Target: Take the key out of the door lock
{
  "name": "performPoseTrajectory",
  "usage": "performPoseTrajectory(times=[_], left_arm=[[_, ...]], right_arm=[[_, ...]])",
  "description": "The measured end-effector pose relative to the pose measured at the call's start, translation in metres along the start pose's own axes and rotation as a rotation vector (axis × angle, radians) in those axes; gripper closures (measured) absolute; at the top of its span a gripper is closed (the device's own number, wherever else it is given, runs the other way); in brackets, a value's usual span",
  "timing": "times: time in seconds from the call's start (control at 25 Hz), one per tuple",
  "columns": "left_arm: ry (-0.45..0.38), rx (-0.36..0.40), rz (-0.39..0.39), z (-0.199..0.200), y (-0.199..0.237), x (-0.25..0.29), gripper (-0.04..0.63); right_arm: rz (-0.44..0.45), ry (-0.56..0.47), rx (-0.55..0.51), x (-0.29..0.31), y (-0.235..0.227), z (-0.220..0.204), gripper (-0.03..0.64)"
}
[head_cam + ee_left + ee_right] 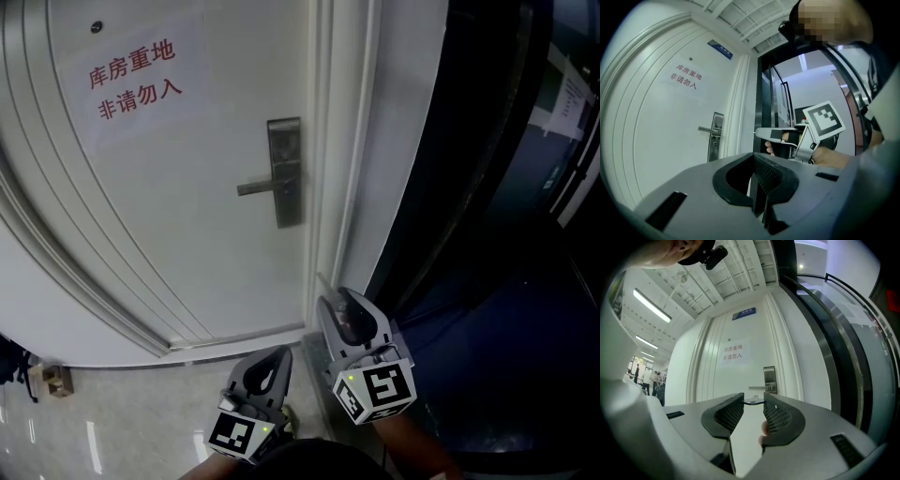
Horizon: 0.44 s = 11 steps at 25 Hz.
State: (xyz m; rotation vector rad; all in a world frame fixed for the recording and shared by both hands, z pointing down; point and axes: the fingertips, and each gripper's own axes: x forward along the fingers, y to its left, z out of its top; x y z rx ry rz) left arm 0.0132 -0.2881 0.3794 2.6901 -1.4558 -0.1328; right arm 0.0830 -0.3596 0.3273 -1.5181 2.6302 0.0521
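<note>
The white door (pixel 187 244) carries a steel lock plate (pixel 284 172) with a lever handle (pixel 261 187). In the right gripper view a small key (pixel 753 401) with a dark blue head lies crosswise between the tips of my right gripper (pixel 753 402), which is shut on it, well back from the lock plate (pixel 769 376). In the head view my right gripper (pixel 328 302) is low, by the door frame. My left gripper (pixel 277 360) hangs lower and to the left, pads together and empty. The left gripper view shows the right gripper (pixel 761 134) from the side.
A paper sign with red characters (pixel 131 80) is stuck on the door. A dark glass partition (pixel 487 187) runs along the right of the door frame (pixel 328 141). Pale floor tiles (pixel 122 412) lie below. A small blue plate (pixel 744 313) sits above the door.
</note>
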Motion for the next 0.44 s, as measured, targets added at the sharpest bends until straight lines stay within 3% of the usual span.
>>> performPoseTrajectory(times=[0.44], left_arm=[[0.000, 0.003, 0.001, 0.000, -0.017, -0.006, 0.592]], right_arm=[[0.003, -0.010, 0.009, -0.014, -0.003, 0.004, 0.479]])
